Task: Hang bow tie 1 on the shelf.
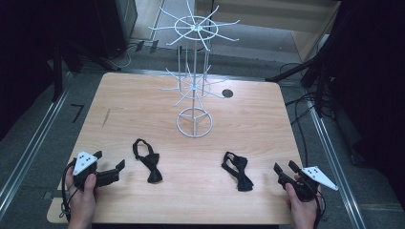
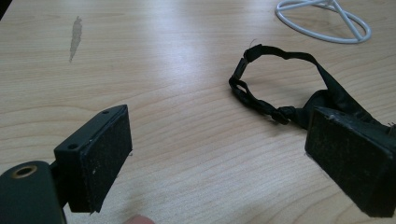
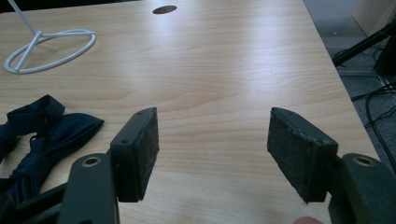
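Observation:
Two black bow ties lie on the wooden table (image 1: 143, 100). The left bow tie (image 1: 148, 164) lies just right of my left gripper (image 1: 111, 161), which a hand holds low over the table with jaws open and nothing between them. In the left gripper view the left gripper (image 2: 219, 121) faces that bow tie (image 2: 336, 95), whose strap loop lies beyond the right jaw. The right bow tie (image 1: 238, 171) lies left of my right gripper (image 1: 285, 167), also open and empty. In the right gripper view the right gripper (image 3: 215, 121) has that bow tie (image 3: 51, 130) off to its left.
A white wire display stand (image 1: 194, 71) with spoked arms rises from a ring base (image 1: 194, 123) at mid-table. A round cable hole (image 1: 227, 93) sits behind it. The table's right edge (image 3: 336, 74) runs close to the right gripper, with cables on the floor beyond.

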The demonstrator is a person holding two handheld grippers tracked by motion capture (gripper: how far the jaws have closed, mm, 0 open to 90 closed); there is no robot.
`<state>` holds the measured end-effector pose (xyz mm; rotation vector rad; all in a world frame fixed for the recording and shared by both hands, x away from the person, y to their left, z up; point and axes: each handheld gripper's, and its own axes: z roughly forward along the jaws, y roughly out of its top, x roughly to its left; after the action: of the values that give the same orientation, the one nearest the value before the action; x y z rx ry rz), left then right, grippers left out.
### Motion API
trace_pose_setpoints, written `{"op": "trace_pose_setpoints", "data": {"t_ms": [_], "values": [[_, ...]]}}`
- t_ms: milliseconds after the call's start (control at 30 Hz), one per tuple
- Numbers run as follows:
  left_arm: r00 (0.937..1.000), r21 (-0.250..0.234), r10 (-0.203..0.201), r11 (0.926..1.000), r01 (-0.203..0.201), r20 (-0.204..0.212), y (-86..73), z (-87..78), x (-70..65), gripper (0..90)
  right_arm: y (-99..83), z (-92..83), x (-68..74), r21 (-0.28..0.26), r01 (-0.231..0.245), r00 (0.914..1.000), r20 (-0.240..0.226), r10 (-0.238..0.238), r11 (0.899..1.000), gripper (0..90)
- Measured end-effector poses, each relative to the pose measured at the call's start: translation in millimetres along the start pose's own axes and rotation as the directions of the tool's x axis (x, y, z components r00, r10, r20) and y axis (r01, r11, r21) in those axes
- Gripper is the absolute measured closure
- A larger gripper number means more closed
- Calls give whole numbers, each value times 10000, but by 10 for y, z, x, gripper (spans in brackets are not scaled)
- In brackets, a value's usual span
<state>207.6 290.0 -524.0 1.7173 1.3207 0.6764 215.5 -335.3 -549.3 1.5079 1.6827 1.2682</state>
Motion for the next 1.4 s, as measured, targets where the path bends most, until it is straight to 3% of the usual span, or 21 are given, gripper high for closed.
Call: {"op": "trace_pose_setpoints", "data": {"t_ms": [167,267,533,800,967,1033,1200,1400], "values": [[10000,-41,-11,10000,11,82,-15,-26,-9,81,10,16,27,37,95,10000,-30,-95,9999,441],[9999,-28,-47,10000,47,92,-16,-25,-7,81,26,-27,73,87,-181,9998,-115,182,9998,490],[9999,1,37,10000,-37,105,-14,-21,-10,81,93,-77,217,47,148,9988,-465,-145,9999,449],[9999,39,-10,10000,10,142,-8,-10,-7,81,120,-82,421,280,226,9966,-798,-203,9994,462],[9999,83,-10,10000,9,136,-2,1,-7,81,109,-81,522,410,382,9972,-665,-354,9984,478],[9999,90,-7,10000,6,104,-2,2,-8,81,78,-78,566,328,176,9949,-1000,-142,9993,504],[9999,-3,-60,10000,60,153,-14,-21,-5,81,66,-11,705,620,305,9861,-1650,-199,9976,574],[9999,80,18,10000,-19,151,-9,-10,-12,82,66,61,856,935,353,9832,-1818,-178,9950,567]]}}
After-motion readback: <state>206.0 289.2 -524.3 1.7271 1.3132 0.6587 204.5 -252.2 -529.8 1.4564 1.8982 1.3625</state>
